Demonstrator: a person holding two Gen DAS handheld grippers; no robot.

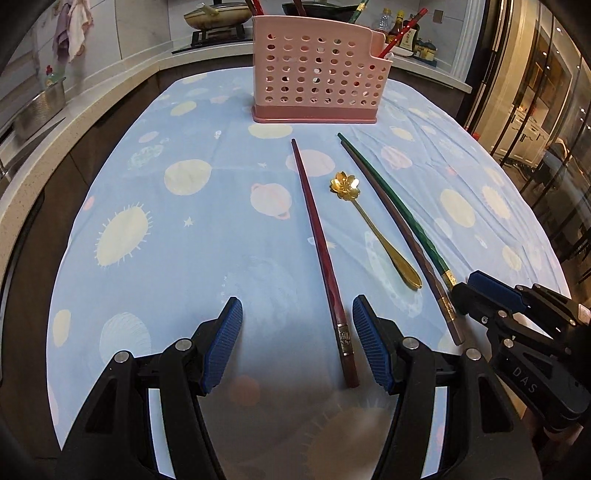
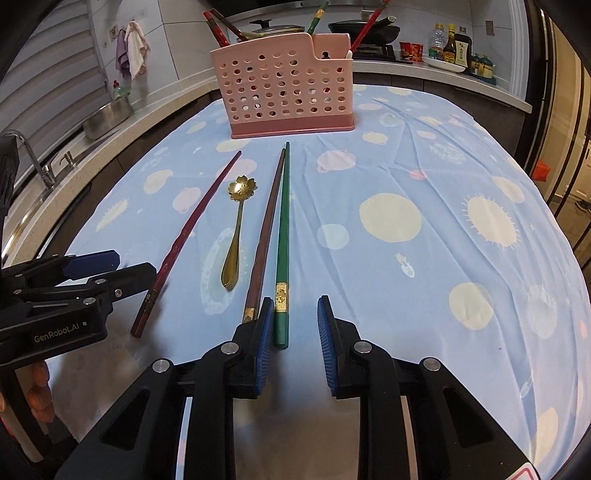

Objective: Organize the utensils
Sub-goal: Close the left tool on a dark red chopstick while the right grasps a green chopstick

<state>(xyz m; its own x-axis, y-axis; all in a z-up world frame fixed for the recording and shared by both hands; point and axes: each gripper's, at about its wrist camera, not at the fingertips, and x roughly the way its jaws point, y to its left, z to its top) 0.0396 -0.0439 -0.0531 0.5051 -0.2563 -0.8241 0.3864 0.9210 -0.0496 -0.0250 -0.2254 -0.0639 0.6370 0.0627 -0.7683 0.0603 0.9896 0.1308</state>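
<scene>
A pink perforated utensil holder (image 1: 319, 68) (image 2: 284, 83) stands at the table's far side with several chopsticks in it. On the cloth lie a dark red chopstick (image 1: 317, 236) (image 2: 192, 225), a gold flower spoon (image 1: 369, 221) (image 2: 236, 225), a brown chopstick (image 1: 399, 229) (image 2: 264, 229) and a green chopstick (image 1: 402, 210) (image 2: 283, 229). My left gripper (image 1: 297, 321) is open, with the red chopstick's near end between its fingers, close to the right one. My right gripper (image 2: 295, 317) is open, with the green chopstick's near end between its fingers.
The table wears a blue planet-print cloth (image 2: 424, 221). A counter with a sink and metal bowl (image 2: 107, 114) runs along the left. A stove with pans (image 1: 218, 16) and sauce bottles (image 2: 454, 50) is behind the holder. Glass cabinets (image 1: 546, 110) stand to the right.
</scene>
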